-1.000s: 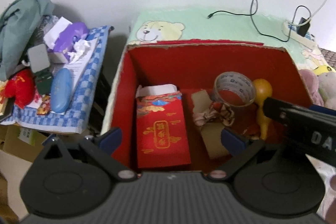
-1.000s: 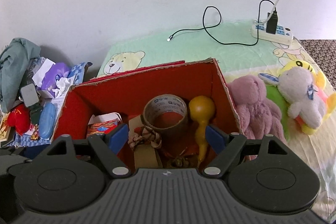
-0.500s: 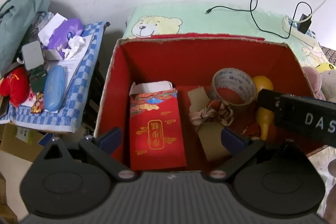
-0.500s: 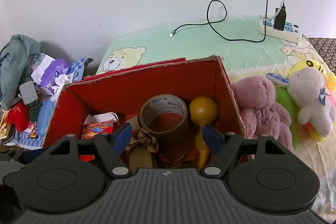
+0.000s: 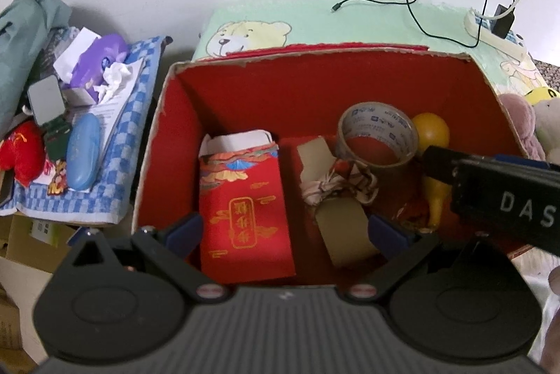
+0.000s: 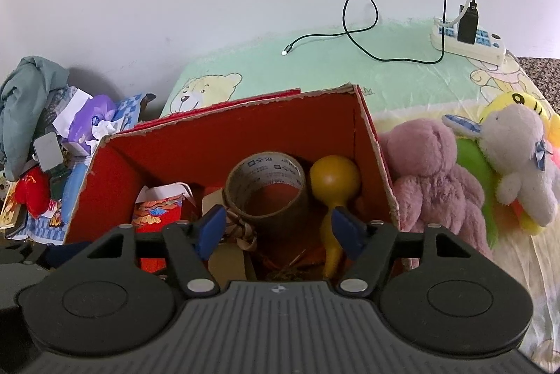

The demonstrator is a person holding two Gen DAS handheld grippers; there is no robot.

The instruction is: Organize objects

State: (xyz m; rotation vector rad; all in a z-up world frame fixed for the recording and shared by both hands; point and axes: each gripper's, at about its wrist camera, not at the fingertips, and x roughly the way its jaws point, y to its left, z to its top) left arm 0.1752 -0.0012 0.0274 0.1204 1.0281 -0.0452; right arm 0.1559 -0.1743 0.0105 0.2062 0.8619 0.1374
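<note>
A red-lined cardboard box (image 5: 315, 87) stands on the bed. It holds a red envelope packet (image 5: 245, 206), a tape roll (image 5: 378, 136), a yellow gourd (image 5: 432, 132), a knotted cloth (image 5: 336, 185) and a card piece (image 5: 346, 227). My left gripper (image 5: 285, 230) is open and empty above the box's near edge. My right gripper (image 6: 278, 230) is open and empty over the box (image 6: 224, 146), near the tape roll (image 6: 266, 185) and gourd (image 6: 334, 181). Its body (image 5: 497, 195) shows in the left wrist view.
A side table with a blue checked cloth (image 5: 115, 171) carries a blue case (image 5: 82, 157), tissues (image 5: 101, 66), a red toy (image 5: 21, 150) and a grey garment (image 5: 24, 34). Plush toys (image 6: 437, 174) lie right of the box. A power strip (image 6: 469, 37) and cable (image 6: 360, 23) lie on the bed.
Both grippers have drawn back and up a little from the box, so more of the bed shows. Both stay open and empty. The box's contents have not moved.
</note>
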